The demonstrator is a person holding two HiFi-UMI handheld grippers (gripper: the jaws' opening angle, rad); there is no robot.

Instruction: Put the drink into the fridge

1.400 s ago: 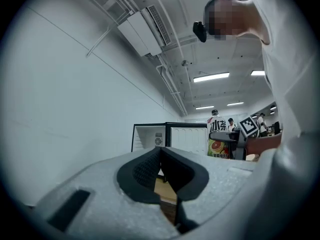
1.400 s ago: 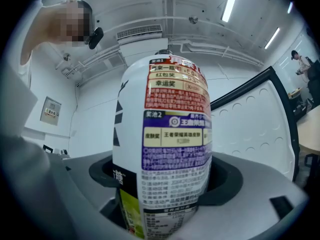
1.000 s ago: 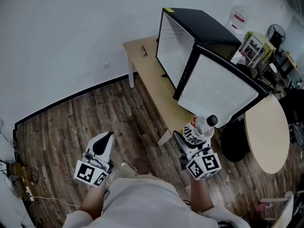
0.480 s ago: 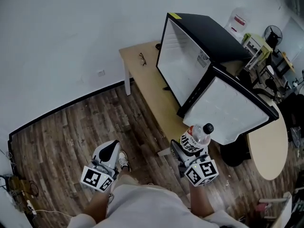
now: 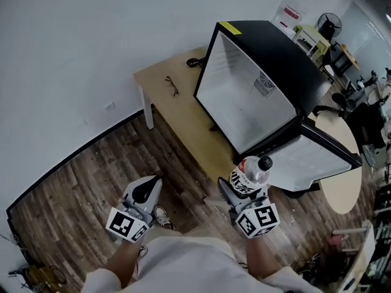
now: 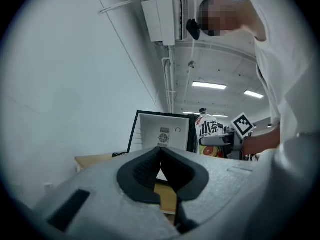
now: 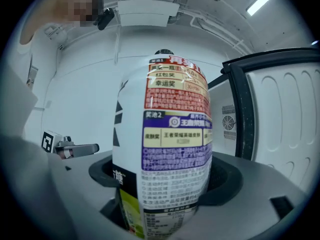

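The drink is a clear bottle [image 5: 249,174] with a black cap and a red-and-white label, held upright with my right gripper [image 5: 239,194] shut on its lower body. In the right gripper view its printed label [image 7: 172,139] fills the middle. The black fridge [image 5: 247,93] stands on a wooden table [image 5: 183,118], its white inside empty and its door [image 5: 314,160] swung open to the right, just beyond the bottle. My left gripper [image 5: 145,191] hangs over the floor to the left, jaws shut on nothing [image 6: 161,156]. From there I see the fridge [image 6: 162,134] and bottle [image 6: 209,131] ahead.
A pair of glasses [image 5: 173,85] and a dark cable lie on the table's far end. A round beige table [image 5: 342,188] stands right of the door. Office chairs and shelves crowd the far right. Wood floor [image 5: 79,194] lies left, bounded by a white wall.
The view has swung round toward the fridge's open front, so more of its white inside shows. The bottle stays upright in the right gripper; both grippers keep their places in the frame.
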